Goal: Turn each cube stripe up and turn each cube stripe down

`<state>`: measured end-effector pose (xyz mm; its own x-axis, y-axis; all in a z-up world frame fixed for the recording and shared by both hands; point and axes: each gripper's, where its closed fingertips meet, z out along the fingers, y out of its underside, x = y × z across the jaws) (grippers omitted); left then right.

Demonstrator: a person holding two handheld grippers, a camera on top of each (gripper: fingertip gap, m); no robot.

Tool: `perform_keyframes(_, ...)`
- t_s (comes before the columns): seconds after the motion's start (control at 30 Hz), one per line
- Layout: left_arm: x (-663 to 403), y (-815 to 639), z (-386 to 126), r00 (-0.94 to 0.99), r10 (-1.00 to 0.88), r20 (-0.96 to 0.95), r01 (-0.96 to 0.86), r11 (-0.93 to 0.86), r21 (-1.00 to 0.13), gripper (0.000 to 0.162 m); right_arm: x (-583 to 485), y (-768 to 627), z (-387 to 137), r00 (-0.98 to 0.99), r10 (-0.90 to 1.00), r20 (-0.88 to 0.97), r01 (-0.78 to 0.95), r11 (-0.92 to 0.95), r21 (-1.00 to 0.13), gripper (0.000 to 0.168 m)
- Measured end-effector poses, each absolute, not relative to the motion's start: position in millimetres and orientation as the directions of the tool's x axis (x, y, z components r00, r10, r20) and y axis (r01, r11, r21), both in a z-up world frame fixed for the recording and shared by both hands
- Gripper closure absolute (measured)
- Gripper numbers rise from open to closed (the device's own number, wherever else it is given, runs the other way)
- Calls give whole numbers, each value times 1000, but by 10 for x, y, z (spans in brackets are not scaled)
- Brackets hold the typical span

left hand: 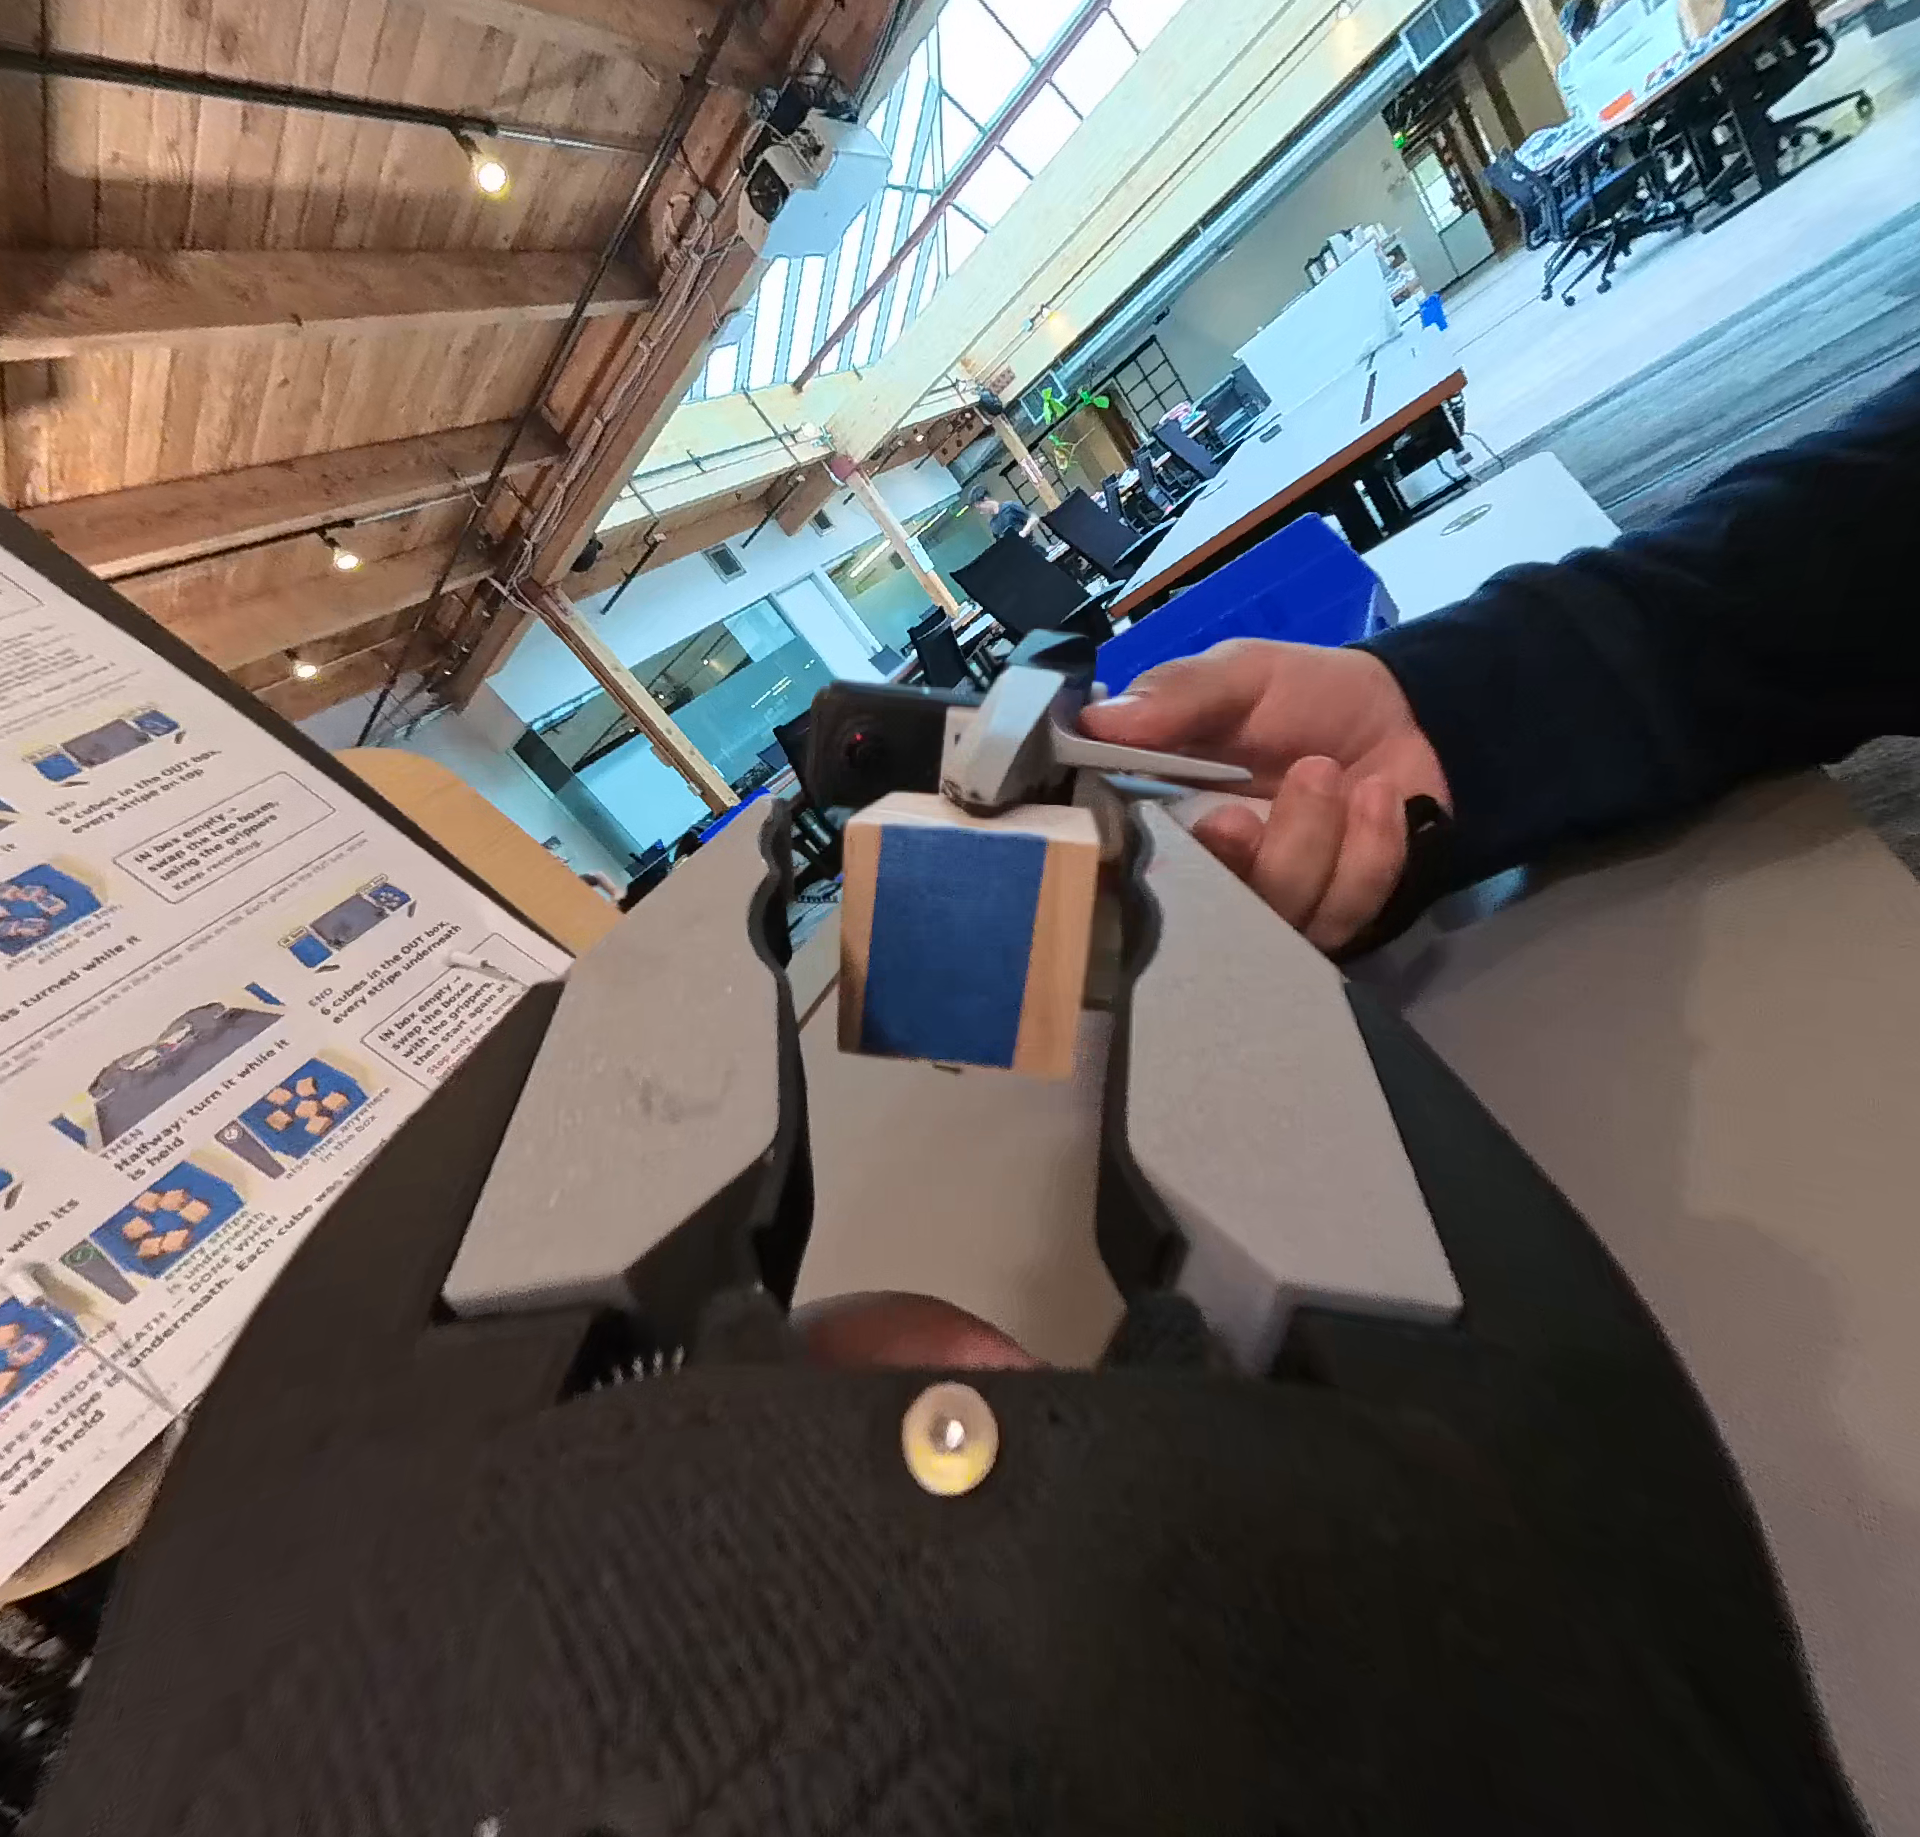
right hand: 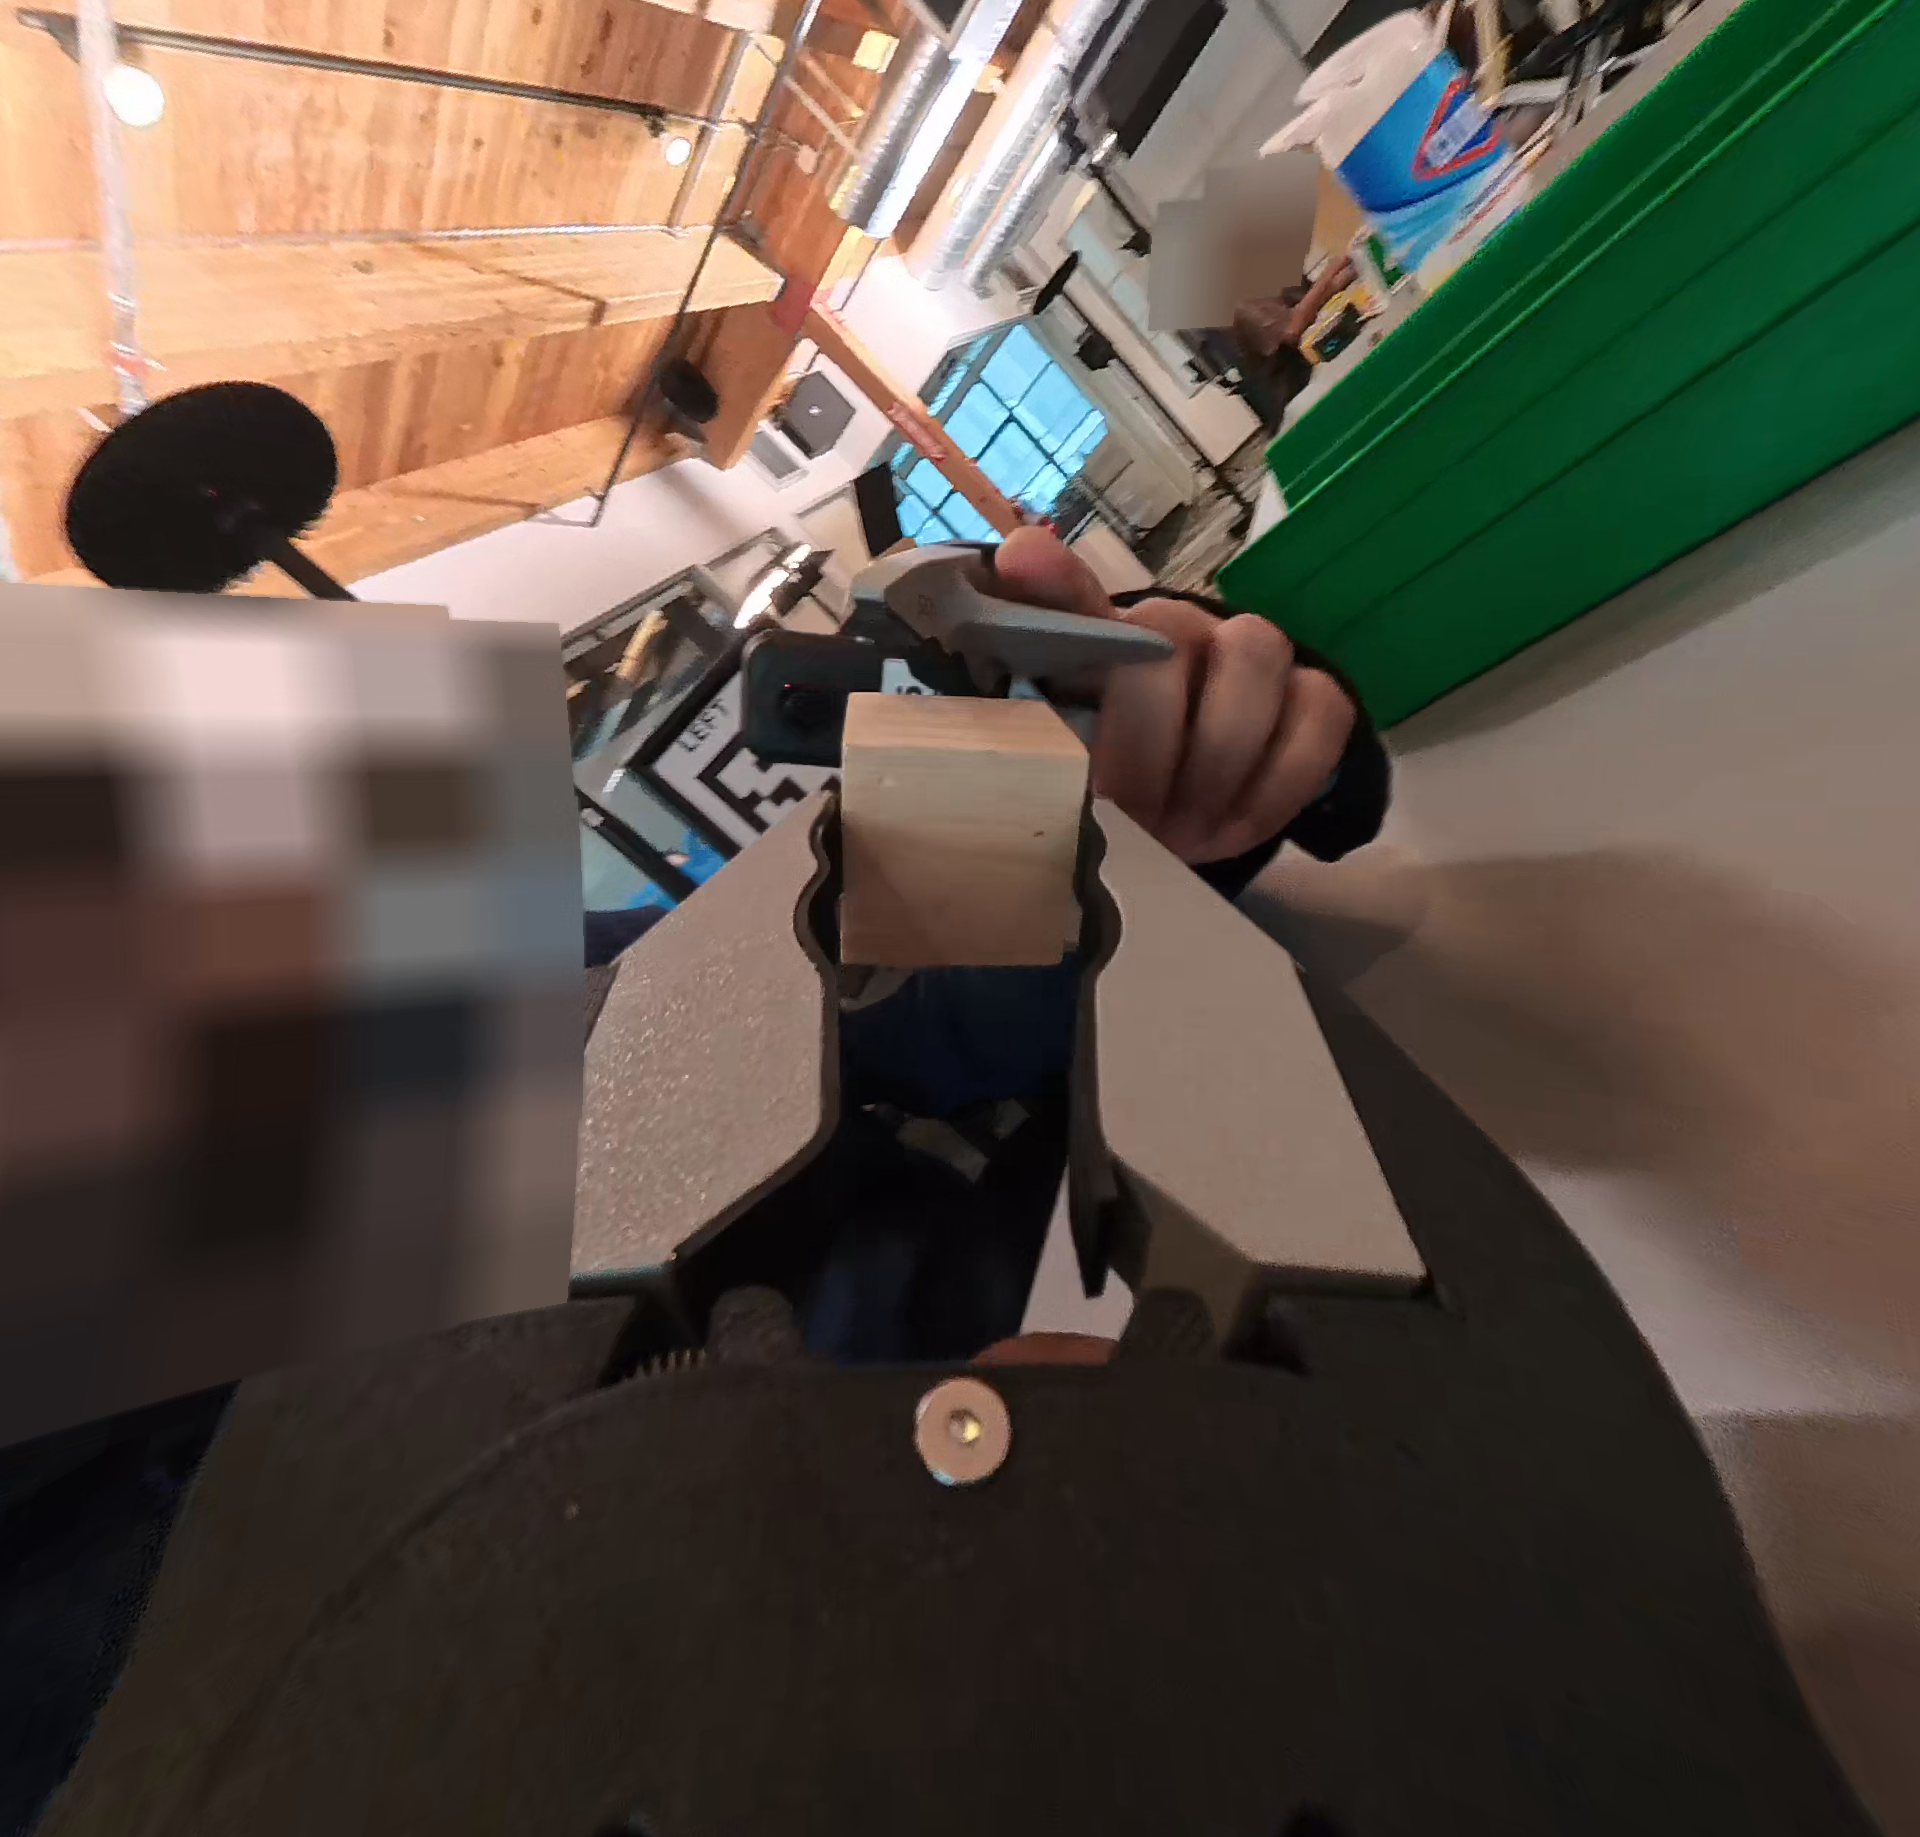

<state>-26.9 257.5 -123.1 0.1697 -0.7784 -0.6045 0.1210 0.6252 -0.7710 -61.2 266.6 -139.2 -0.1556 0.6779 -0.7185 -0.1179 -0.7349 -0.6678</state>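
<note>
A wooden cube [left hand: 961, 940] is held up in the air, with its blue stripe facing the left wrist camera. My right gripper [right hand: 956, 852] is shut on the cube [right hand: 961, 837], whose plain wood face shows in the right wrist view. One of the right gripper's fingers [left hand: 1003, 738] presses on the cube's top in the left wrist view. My left gripper [left hand: 951, 883] straddles the same cube with its jaws apart, and a gap shows on the left side. One of the left gripper's fingers [right hand: 1039, 634] shows above the cube in the right wrist view.
A printed instruction sheet [left hand: 208, 956] stands at the left. A blue bin [left hand: 1247, 603] lies behind the cube, and a stack of green bins [right hand: 1610, 385] stands at the right. The grey table [left hand: 1662, 1060] lies below. A person's hands [left hand: 1299, 779] [right hand: 1226, 738] hold the grippers.
</note>
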Motion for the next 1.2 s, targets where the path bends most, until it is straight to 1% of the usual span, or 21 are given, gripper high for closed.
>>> perform_keyframes(0.07, -282, 2578, -1254, 150, -785, -601, 118, 617, -778, 99, -590, 2722, -1382, -75, 727, -682, -141, -685, -715, 126)
perform_keyframes(0.13, -274, 2560, -1303, 120, -787, -605, 105, 617, -780, 98, -580, 2759, -1377, 39, 789, -614, -139, -604, -785, 126)
perform_keyframes(0.17, -267, 2554, -1326, 110, -786, -608, 98, 617, -781, 93, -579, 2768, -1372, 100, 819, -565, -126, -553, -823, 126)
perform_keyframes(0.27, -268, 2571, -1328, 111, -797, -594, 93, 603, -792, 91, -514, 2852, -1322, 293, 868, -401, -96, -390, -916, 126)
perform_keyframes(0.4, -287, 2588, -1293, 122, -808, -576, 107, 588, -802, 88, -279, 2943, -1232, 468, 810, -354, -104, -347, -932, 126)
perform_keyframes(0.47, -272, 2580, -1315, 115, -807, -579, 100, 589, -802, 94, -62, 2927, -1136, 557, 765, -322, -81, -336, -938, 126)
perform_keyframes(0.6, -189, 2733, -1477, 149, -770, -621, -28, 624, -781, 100, 692, 2930, -1003, 768, 598, -232, -19, -340, -940, 127)
perform_keyframes(0.67, -155, 2874, -1578, 184, -753, -631, -120, 620, -775, 101, 1189, 2960, -1064, 859, 479, -179, 35, -404, -914, 126)
perform_keyframes(0.7, -145, 2946, -1628, 201, -755, -624, -164, 602, -781, 102, 1511, 3008, -1133, 916, 385, -115, 73, -441, -895, 126)
perform_keyframes(0.77, -136, 3073, -1727, 226, -781, -582, -238, 535, -810, 105, 2149, 3051, -1416, 977, 211, 34, 155, -585, -796, 126)
perform_keyframes(0.8, -138, 3133, -1757, 243, -793, -559, -262, 501, -825, 108, 2383, 3055, -1574, 983, 164, 78, 168, -653, -739, 126)
perform_keyframes(0.9, -168, 3296, -1819, 298, -824, -483, -301, 399, -866, 111, 2809, 3033, -2077, 988, 78, 133, 141, -808, -572, 126)
perform_keyframes(1.0, -199, 3402, -1881, 331, -847, -415, -319, 313, -895, 111, 3000, 3048, -2446, 978, 48, 204, 137, -884, -447, 125)
perform_keyframes(1.07, -203, 3435, -1945, 343, -871, -353, -329, 240, -913, 111, 3074, 3110, -2579, 974, 34, 225, 127, -901, -414, 125)
perform_keyframes(1.13, -207, 3478, -2033, 358, -886, -297, -353, 166, -921, 111, 3112, 3166, -2620, 977, 4, 211, 93, -904, -417, 124)
perform_keyframes(1.2, -231, 3549, -2130, 384, -880, -280, -393, 118, -912, 109, 3096, 3204, -2520, 981, -21, 195, 73, -883, -463, 109)
